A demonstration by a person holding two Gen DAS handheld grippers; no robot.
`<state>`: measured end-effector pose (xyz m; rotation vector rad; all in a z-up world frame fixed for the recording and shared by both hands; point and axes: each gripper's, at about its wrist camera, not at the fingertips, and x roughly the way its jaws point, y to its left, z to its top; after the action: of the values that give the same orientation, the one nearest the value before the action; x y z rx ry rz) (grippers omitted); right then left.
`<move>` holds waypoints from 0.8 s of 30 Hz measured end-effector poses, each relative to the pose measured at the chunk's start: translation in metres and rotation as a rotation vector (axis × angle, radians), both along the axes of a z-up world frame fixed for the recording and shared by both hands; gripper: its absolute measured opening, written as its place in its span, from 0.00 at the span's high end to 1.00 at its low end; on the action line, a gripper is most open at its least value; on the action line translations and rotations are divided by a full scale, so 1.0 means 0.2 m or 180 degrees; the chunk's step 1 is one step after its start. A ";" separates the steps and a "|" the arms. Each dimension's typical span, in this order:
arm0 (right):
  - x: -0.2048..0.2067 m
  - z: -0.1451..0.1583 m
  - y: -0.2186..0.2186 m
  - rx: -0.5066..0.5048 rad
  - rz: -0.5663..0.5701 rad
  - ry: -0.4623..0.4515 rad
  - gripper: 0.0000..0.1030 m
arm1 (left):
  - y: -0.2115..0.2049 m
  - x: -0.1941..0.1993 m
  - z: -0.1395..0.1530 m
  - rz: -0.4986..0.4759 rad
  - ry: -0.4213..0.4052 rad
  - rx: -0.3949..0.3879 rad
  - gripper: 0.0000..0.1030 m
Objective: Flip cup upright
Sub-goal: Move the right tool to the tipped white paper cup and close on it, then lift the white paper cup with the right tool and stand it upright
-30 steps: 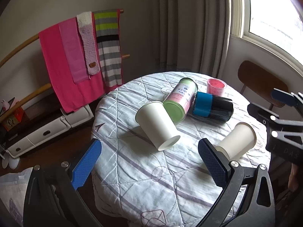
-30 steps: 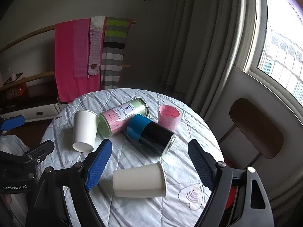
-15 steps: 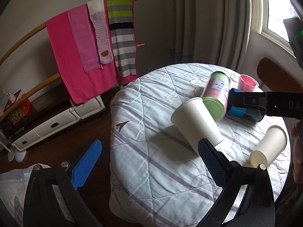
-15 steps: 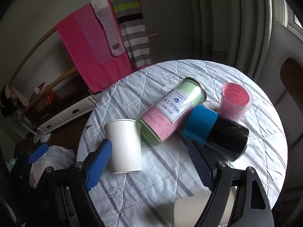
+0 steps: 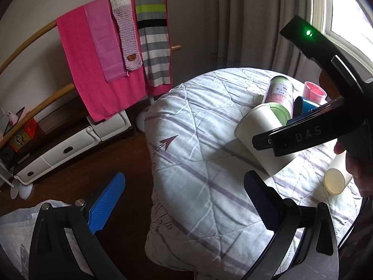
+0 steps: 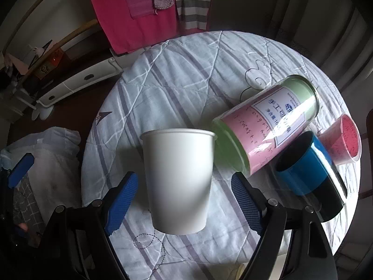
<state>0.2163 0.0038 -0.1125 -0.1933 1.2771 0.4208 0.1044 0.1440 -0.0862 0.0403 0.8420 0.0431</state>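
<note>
Behind everything, a rack (image 5: 70,53) of pink towels and a striped scarf stands against the wall, with a curtained window to the right. Nearer, a round table (image 6: 177,74) under a striped quilted cloth holds the clutter.

On it lies a pink-and-green can (image 6: 268,128) on its side, touching a blue-and-black can (image 6: 310,177) beside it, with a small pink cup (image 6: 342,144) beyond. A second white cup (image 5: 336,177) lies near the table's right edge.

The cup (image 6: 179,177) to be righted is the white paper one, on its side, one end nearly touching the green end of the can.

The step in hand looks like the approach to grasp. The right gripper (image 6: 184,203) hangs over the cup with its jaws spread wide, one blue pad (image 6: 121,203) on each side of the cup's body, neither touching it. Next it probably needs to sink a little, close gently so the thin wall does not crush, then lift and rotate the cup onto its base, clear of the can.

The left gripper (image 5: 184,210) waits wide open and empty at the near table edge, well apart from the cup.
</note>
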 end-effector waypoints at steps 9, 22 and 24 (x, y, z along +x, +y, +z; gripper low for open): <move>-0.12 0.00 -0.10 0.0533 -0.0530 0.0228 0.39 | 0.04 -0.06 0.02 -0.0038 -0.0047 -0.0014 0.00; -0.39 -0.08 -0.22 0.1020 -0.1894 0.0300 0.38 | -0.03 -0.16 0.03 -0.0283 -0.0055 -0.0016 0.00; -0.38 -0.10 -0.22 0.1012 -0.1934 0.0314 0.37 | -0.05 -0.17 0.03 -0.0305 -0.0049 -0.0016 0.00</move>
<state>0.1398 -0.0393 -0.1316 0.4814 1.2760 0.1033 0.0700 0.1348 -0.0808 0.0755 0.8239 -0.0486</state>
